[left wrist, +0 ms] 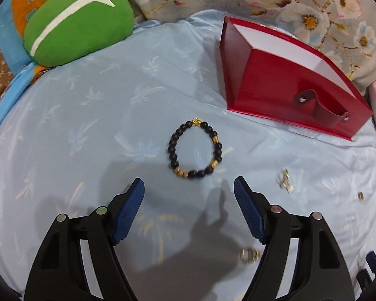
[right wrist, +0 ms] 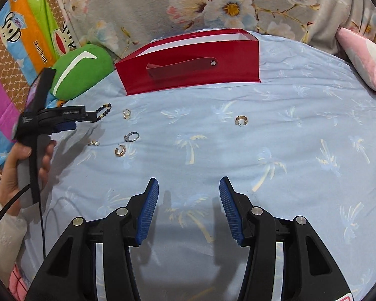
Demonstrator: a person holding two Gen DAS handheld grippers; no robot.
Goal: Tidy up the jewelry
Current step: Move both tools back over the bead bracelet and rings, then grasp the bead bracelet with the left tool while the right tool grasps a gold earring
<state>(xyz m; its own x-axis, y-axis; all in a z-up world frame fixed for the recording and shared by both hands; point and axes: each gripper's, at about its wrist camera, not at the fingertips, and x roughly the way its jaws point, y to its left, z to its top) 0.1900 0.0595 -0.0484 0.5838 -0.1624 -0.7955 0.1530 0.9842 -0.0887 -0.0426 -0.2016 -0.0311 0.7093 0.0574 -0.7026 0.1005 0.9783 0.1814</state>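
Observation:
A black bead bracelet [left wrist: 194,149] with gold beads lies on the light blue sheet, just ahead of my open, empty left gripper [left wrist: 189,188]. It also shows in the right wrist view [right wrist: 103,112], partly hidden by the left gripper [right wrist: 81,120]. An open red box [left wrist: 283,80] stands behind it to the right; it also shows in the right wrist view [right wrist: 190,62]. My right gripper [right wrist: 188,188] is open and empty over bare sheet. Several rings and earrings lie ahead: a gold ring [right wrist: 241,120], a silver ring [right wrist: 132,136], a gold hoop [right wrist: 120,150], a small earring [right wrist: 126,113].
A green plush cushion [left wrist: 77,22] sits at the back left, also in the right wrist view [right wrist: 80,71]. A floral pillow [right wrist: 213,5] lines the back. A pink plush [right wrist: 363,57] lies at the right. Small jewelry pieces [left wrist: 284,178] lie right of the left gripper.

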